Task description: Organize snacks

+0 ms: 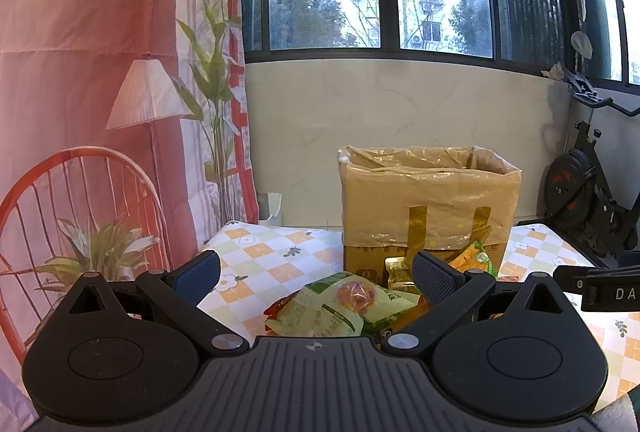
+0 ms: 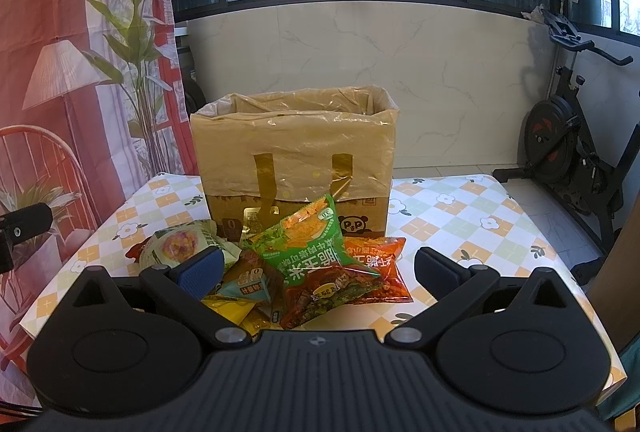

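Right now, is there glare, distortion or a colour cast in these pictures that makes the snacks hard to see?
Left wrist view: fisheye bends the window frame, and a pink haze washes the left edge. Right wrist view: the snack packets are sharp and evenly lit; daylight glints on the plastic liner of the cardboard box; black corners vignette both.

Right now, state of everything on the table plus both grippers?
left gripper: open, holding nothing
right gripper: open, holding nothing
cardboard box: upright, top open, lined with a plastic bag
snack packets: loose pile in front of the box, none seen inside
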`<state>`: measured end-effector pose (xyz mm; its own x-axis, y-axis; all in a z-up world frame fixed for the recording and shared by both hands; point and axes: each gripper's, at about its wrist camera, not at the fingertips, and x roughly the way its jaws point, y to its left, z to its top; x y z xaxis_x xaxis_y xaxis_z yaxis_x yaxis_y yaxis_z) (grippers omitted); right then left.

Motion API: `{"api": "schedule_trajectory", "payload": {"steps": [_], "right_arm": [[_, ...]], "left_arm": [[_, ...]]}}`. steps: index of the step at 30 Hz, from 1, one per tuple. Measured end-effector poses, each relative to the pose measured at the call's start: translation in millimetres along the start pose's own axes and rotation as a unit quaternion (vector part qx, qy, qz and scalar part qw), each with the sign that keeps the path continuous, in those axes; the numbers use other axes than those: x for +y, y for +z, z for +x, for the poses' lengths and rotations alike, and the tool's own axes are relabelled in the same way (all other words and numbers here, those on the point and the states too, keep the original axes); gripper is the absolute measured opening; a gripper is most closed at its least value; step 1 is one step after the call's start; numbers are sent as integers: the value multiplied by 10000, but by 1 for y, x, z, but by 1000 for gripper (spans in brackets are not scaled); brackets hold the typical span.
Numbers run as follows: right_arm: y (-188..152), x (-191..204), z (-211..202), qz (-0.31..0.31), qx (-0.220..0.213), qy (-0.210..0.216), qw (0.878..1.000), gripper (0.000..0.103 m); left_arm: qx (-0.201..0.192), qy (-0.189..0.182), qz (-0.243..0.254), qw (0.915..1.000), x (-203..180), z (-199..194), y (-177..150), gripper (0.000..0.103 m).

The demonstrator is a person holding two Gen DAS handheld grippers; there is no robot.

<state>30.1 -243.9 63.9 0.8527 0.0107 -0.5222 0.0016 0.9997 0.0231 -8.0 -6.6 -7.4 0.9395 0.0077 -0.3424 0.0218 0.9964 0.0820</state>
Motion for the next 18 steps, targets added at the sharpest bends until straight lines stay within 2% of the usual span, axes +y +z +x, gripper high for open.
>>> {"api": "schedule_trajectory", "payload": {"steps": [8, 14, 16, 18], "right_arm": [[7, -6, 7, 83, 57, 72, 9999, 103], [21, -12, 25, 92, -483, 129, 9987, 103], [24, -13, 36, 211, -681, 143, 9974, 103], [24, -13, 49, 397, -693, 358, 9962, 103]], "left_arm": [[190, 44, -97, 9998, 10, 11, 2, 103], [151, 193, -78, 9997, 24, 38, 7, 103], [256, 128, -11, 9996, 24, 53, 3, 102], [397, -63, 14, 9992, 23, 67, -3, 102]]}}
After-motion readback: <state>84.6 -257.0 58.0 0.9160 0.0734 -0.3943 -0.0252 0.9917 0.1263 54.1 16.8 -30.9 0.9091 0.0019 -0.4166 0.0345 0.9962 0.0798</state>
